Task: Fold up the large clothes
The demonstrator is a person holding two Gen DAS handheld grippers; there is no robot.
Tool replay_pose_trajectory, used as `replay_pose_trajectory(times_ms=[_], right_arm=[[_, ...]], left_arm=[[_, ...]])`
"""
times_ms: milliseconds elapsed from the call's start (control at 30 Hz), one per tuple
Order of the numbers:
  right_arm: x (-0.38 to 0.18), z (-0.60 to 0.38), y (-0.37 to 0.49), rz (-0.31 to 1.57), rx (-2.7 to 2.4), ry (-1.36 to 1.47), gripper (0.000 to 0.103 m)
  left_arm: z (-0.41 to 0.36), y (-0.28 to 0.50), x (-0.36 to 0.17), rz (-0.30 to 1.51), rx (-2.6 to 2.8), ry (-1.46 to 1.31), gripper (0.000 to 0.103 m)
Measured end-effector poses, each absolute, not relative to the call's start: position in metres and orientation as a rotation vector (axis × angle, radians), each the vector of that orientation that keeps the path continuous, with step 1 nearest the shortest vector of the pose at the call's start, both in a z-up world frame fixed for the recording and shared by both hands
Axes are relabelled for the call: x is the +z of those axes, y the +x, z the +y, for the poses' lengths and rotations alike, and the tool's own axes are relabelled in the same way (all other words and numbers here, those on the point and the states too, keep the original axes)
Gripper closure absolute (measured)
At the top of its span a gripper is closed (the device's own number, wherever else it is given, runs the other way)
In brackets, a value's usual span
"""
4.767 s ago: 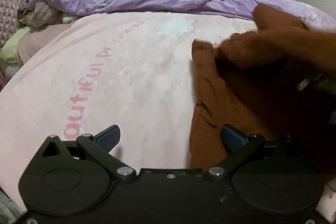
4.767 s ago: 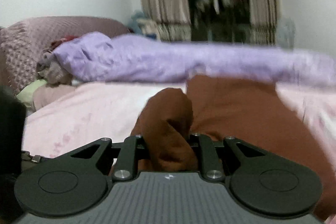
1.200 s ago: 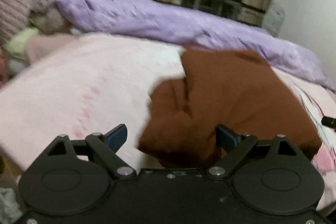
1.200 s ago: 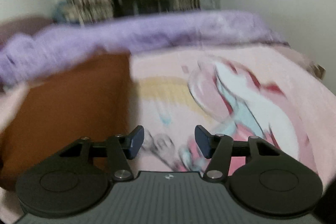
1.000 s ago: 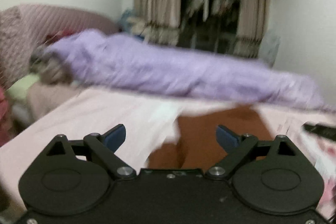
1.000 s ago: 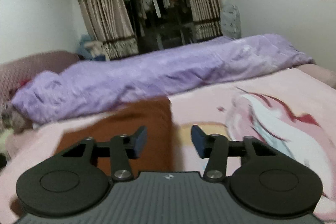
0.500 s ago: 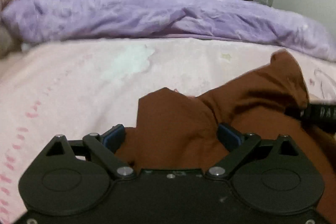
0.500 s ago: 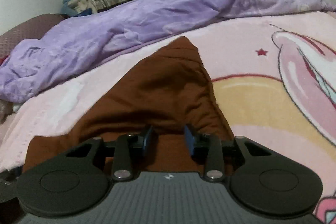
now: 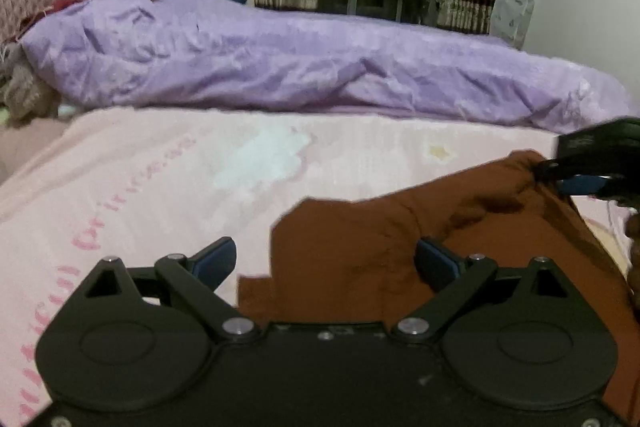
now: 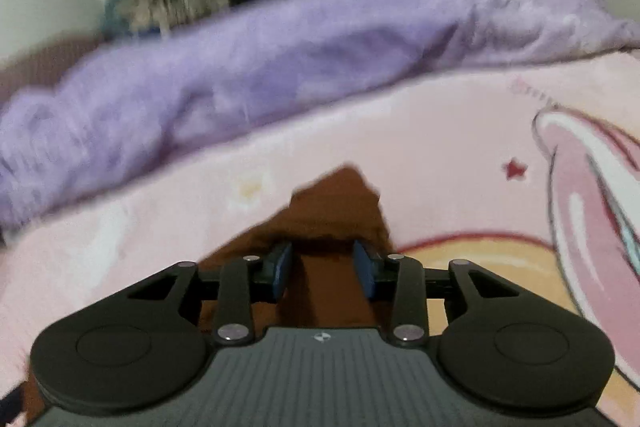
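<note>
Between the blue pads of the right tongs sits a fold of the brown garment; the jaws are set narrow around it and have just been opening a little, and the blur hides whether the pads press the cloth or only stand close to it. From the left camera, the same tongs show at the far right, at the raised far corner of the brown cloth. The left tongs stand wide open, empty, and the near edge of the garment lies flat on the pink blanket just ahead of them, nearer the right pad than the left. Beyond both tongs the purple quilt is heaped along the back of the bed.

To do this step well, I think the right tongs should pinch the corner firmly before any pull — a loose hold would let the soft cloth slip out. The left tongs should come down on the near edge and close there, so both ends lift together and the fold lands even, with the corners matched.

About a second ago both tongs were pointing higher, at the curtains and the wall, and the brown cloth was only a small patch far ahead of them — now it lies right at the pads. The right jaws were also a bit wider then, and nothing was between them
</note>
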State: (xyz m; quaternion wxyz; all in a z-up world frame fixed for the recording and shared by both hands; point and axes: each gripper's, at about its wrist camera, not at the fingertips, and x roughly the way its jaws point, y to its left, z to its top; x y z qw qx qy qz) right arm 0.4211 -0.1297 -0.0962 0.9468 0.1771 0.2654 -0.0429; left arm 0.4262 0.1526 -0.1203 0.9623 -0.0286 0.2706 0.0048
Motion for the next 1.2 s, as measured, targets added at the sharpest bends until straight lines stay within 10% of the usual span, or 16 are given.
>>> replay_pose_trajectory(times_ms=[1200], right_arm=[[-0.082,-0.093,0.318,0.63,0.053,0.154,0.052]], left_arm=[[0.12,0.382,-0.087,0.636,0.034,0.087,0.001]])
